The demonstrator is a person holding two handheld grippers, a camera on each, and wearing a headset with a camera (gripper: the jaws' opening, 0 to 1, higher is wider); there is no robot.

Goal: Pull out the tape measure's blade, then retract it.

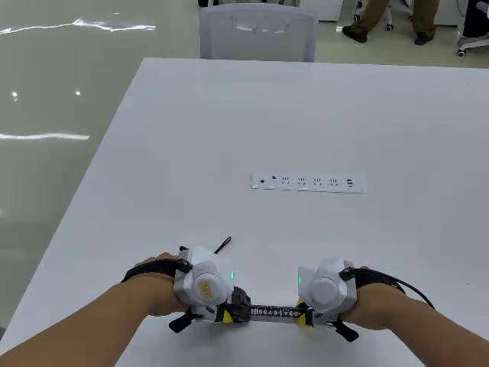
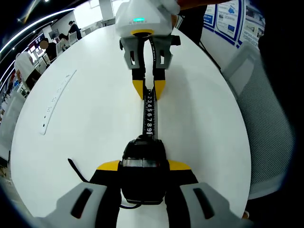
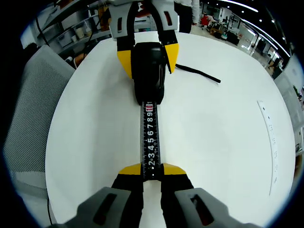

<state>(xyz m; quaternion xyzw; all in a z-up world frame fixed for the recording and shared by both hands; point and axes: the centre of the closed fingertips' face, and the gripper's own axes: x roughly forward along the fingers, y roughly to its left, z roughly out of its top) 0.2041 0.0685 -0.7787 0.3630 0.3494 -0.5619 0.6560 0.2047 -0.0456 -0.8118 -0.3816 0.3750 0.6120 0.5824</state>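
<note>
**Blade part-way out, both grippers clamped on**

We take the socket strip (image 1: 308, 183), set flush in the white worktop (image 1: 191, 130), as our reference.

Nearest us, well on our side of the strip and close to the worktop's near edge, sits the black tape measure case (image 1: 238, 304). It is roughly level with the strip's left end. The left gripper (image 2: 144, 167) has its yellow-tipped jaws closed around the case, one on each flank.

A short stretch of blade (image 3: 150, 137) is out of the case. It runs roughly parallel to the strip with its printed digits face up. It sits low over the worktop, and we cannot tell whether it touches.

The right gripper (image 3: 152, 170) sits on our side of the strip's middle. Its jaws are pinched narrow on the blade's free end, yellow tips touching it from both sides. The end hook is hidden between them, so we can't check it.

The two grippers face each other nose to nose, joined only by the blade.

A thin black strap (image 1: 223, 245) lies on the worktop between the case and the strip, much nearer the case. It trails off from the case's side.

Past the strip, at the worktop's far edge, a grey chair (image 1: 258, 32) is pushed up against it. Further back and to the right of the strip, we see the legs of people (image 1: 386, 19) on the glossy floor.
</note>
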